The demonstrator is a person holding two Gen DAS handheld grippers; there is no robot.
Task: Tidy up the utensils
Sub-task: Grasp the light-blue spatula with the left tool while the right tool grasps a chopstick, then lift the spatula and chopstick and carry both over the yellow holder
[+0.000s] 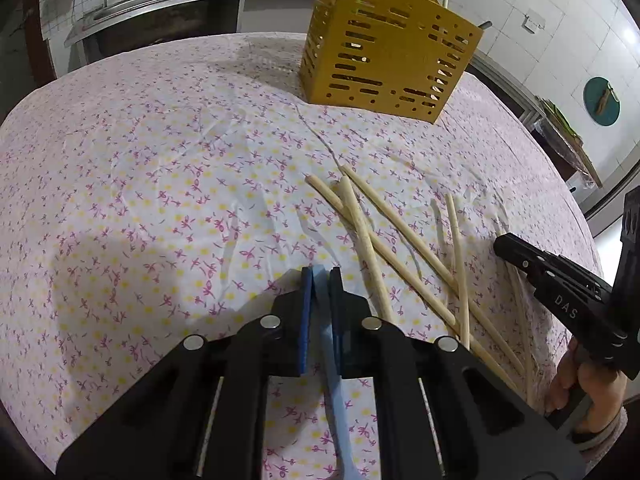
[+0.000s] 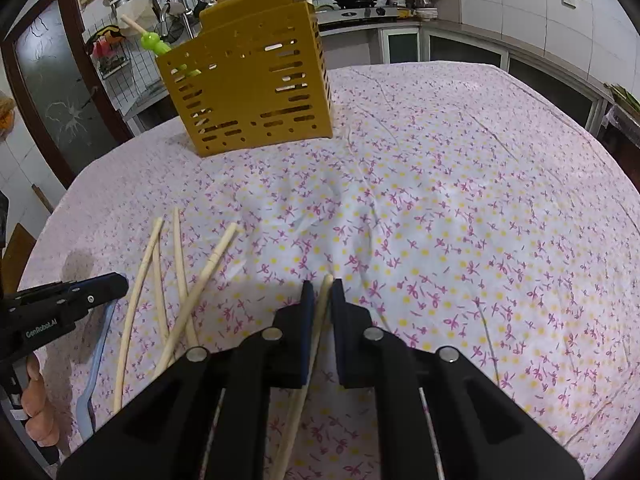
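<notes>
Pale wooden chopsticks (image 1: 400, 256) lie loose and crossed over one another on the flowered cloth of the tabletop (image 1: 160, 184), right of centre in the left wrist view and at lower left in the right wrist view; they are long, thin and round, plain in colour, some slightly bowed. One more chopstick (image 2: 308, 356) of the same pale wood runs up between the pads of the right claw (image 2: 321, 284), which is clenched on it near its tip. The left claw (image 1: 321, 274) is clenched on a light blue utensil (image 1: 334, 368), flat and narrow like a plastic handle, which runs down toward the bottom edge of that frame; what kind of utensil it is cannot be told. Farther back on the tabletop stands a yellow holder (image 1: 384, 56), boxy with rows of slots and round holes cut through its walls, at upper centre in the left view and upper left in the right view. A green-handled piece (image 2: 154, 44) and a pale stick stand up out of it.
</notes>
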